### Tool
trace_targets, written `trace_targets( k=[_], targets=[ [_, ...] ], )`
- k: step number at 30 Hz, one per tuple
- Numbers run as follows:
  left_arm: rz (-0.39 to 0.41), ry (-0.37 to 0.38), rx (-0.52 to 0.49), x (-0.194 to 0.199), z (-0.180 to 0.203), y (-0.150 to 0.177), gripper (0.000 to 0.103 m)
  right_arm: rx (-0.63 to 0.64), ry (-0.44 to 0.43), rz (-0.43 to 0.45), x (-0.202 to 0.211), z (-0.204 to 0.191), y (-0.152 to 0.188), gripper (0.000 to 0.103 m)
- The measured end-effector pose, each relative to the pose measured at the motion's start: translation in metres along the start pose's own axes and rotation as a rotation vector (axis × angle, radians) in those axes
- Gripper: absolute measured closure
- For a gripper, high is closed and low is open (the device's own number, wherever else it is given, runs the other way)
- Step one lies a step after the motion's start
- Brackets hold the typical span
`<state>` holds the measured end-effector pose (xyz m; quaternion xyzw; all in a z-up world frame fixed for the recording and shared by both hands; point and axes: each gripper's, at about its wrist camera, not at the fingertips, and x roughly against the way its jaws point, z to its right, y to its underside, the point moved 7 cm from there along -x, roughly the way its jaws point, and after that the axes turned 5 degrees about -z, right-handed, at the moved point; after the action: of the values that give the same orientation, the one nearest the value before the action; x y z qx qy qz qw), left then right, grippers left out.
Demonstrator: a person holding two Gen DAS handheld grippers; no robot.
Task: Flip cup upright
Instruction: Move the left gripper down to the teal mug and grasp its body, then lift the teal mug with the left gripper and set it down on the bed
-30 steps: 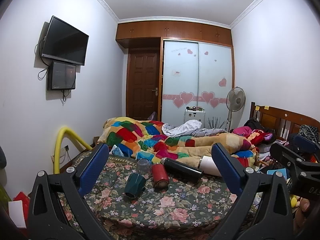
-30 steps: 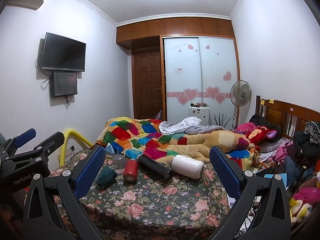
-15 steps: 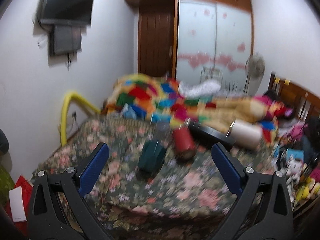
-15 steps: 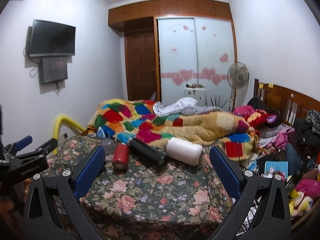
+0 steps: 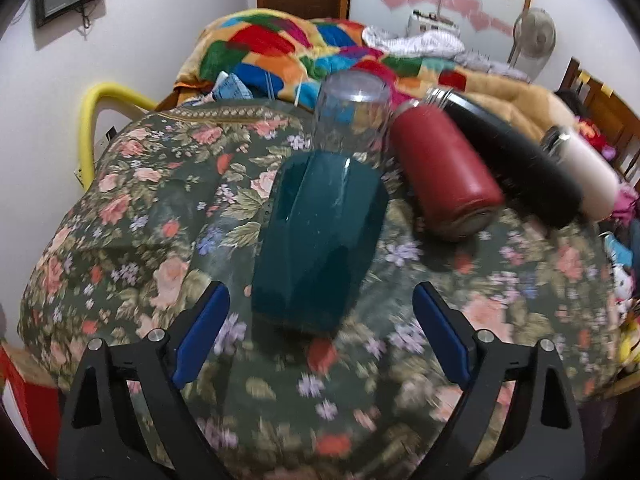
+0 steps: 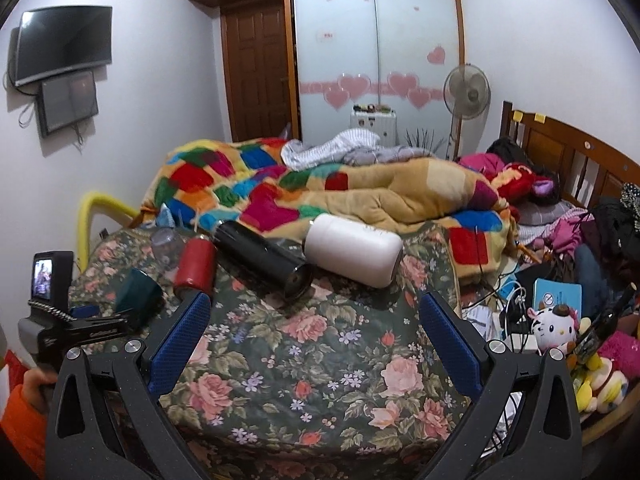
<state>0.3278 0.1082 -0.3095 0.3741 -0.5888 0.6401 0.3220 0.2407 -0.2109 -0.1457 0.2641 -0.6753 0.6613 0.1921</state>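
Item: my left gripper (image 5: 320,320), jaws spread wide, empty, poised low over the floral bedspread (image 5: 400,400).

Item: teal cup (image 5: 320,240), lying on its side on the bedspread, just ahead of my left gripper and between its blue pads (image 5: 202,322), touching neither.

Item: clear glass (image 5: 352,116), just behind the teal cup.

Item: red flask (image 5: 444,168), black flask (image 5: 512,152), white flask (image 5: 588,172), all on their sides to the right.

Item: my right gripper (image 6: 316,340), jaws wide, empty, held back over the bedspread near the white flask.
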Motion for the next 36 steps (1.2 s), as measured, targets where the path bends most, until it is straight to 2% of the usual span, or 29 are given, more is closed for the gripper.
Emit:
trace_targets(
  k=[7, 13, 16, 21, 26, 32, 36],
  targets=[
    [0.001, -0.028, -0.023, -0.027, 0.001, -0.011, 0.013, -0.002, 0.009, -0.056, -0.031, -0.002, 0.003, 0.0],
    [-0.023, -0.002, 0.012, -0.044, -0.004, -0.016, 0.027, -0.001, 0.023, -0.095, -0.047, 0.0, 0.009, 0.0],
    [-0.006, 0.002, 0.009, -0.043, -0.003, -0.016, 0.033, 0.001, 0.024, -0.11, -0.051, 0.0, 0.011, 0.0],
    [-0.008, -0.002, 0.013, -0.041, -0.004, -0.013, 0.034, 0.01, 0.025, -0.115, -0.051, -0.002, 0.013, 0.0],
    [-0.005, -0.028, -0.003, -0.025, -0.003, -0.002, 0.034, 0.027, 0.024, -0.103, -0.043, -0.005, 0.012, 0.0],
    [0.038, 0.011, -0.019, 0.015, 0.01, 0.008, 0.034, 0.033, 0.017, -0.076, -0.031, -0.007, 0.01, 0.0],
    [0.084, 0.033, -0.065, 0.048, 0.033, 0.007, 0.034, 0.037, 0.015, -0.05, -0.019, -0.008, 0.008, 0.0]
  ],
)
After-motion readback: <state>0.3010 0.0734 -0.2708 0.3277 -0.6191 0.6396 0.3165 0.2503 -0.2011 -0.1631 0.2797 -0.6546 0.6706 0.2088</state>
